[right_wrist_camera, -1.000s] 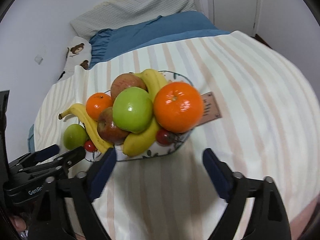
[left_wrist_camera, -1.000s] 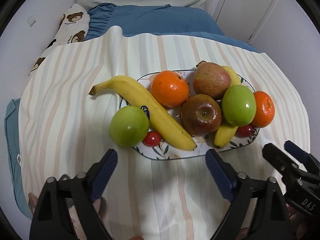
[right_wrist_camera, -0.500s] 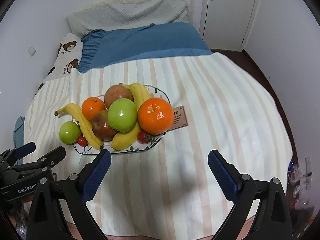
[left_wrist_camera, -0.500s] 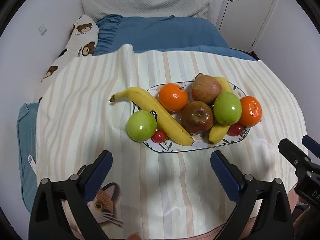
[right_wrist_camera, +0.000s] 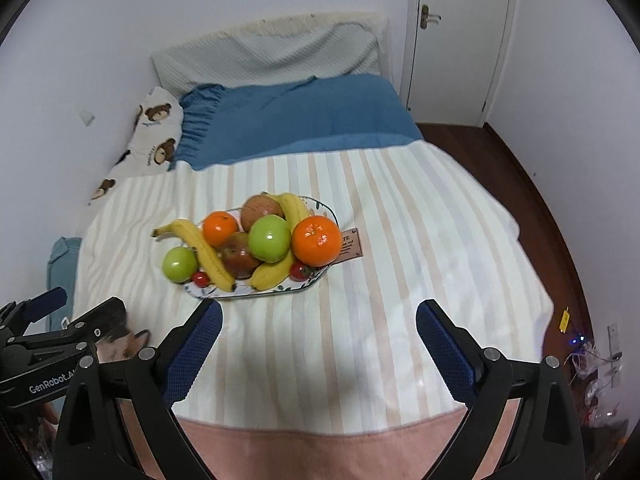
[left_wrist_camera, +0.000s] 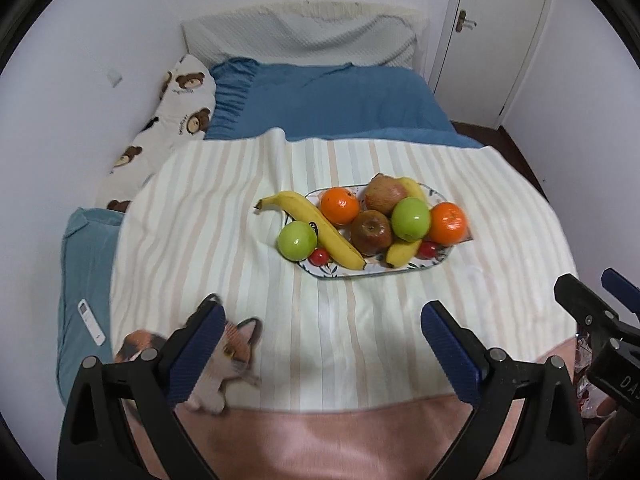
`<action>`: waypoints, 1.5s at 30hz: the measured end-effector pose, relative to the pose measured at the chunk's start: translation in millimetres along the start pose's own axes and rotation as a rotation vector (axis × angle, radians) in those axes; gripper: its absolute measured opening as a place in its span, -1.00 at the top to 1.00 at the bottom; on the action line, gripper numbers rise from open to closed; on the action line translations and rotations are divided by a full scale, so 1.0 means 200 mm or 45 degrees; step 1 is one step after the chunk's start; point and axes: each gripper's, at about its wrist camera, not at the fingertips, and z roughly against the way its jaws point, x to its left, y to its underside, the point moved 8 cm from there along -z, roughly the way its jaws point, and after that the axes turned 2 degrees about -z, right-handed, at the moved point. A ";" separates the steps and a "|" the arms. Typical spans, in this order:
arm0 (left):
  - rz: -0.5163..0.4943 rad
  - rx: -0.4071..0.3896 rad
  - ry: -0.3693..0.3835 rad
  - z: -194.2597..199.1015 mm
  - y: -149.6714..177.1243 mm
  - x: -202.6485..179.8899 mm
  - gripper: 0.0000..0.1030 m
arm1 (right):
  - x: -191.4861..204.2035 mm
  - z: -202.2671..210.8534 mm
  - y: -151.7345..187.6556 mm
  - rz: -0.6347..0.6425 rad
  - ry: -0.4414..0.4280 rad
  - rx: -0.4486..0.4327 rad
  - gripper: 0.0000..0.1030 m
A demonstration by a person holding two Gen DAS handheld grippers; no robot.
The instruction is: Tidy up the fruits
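Fruits sit piled on the plate (left_wrist_camera: pixel 438 261) at frame centre — left gripper (left_wrist_camera: pixel 320 326) and right gripper (right_wrist_camera: pixel 318 322) angled downward at lower frame, jaws wide, having just opened, nothing between them.

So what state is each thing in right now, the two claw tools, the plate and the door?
Left gripper: open, nothing between its jaws, which have just been opening.
Right gripper: open, nothing between its jaws, which have just been opening.
Oval floral plate: piled with fruit, flat on the striped blanket.
White door: shut.
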 end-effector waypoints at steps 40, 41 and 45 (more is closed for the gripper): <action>0.059 -0.170 -0.080 0.39 0.05 0.02 -0.99 | 0.02 0.69 0.07 0.069 -0.014 -0.206 -0.97; 0.059 -0.160 -0.072 0.35 0.04 0.02 -0.99 | 0.01 0.65 0.06 0.066 -0.010 -0.204 -0.97; 0.076 -0.119 -0.084 0.22 0.01 0.03 -0.99 | 0.01 0.49 0.01 0.067 0.002 -0.196 -0.97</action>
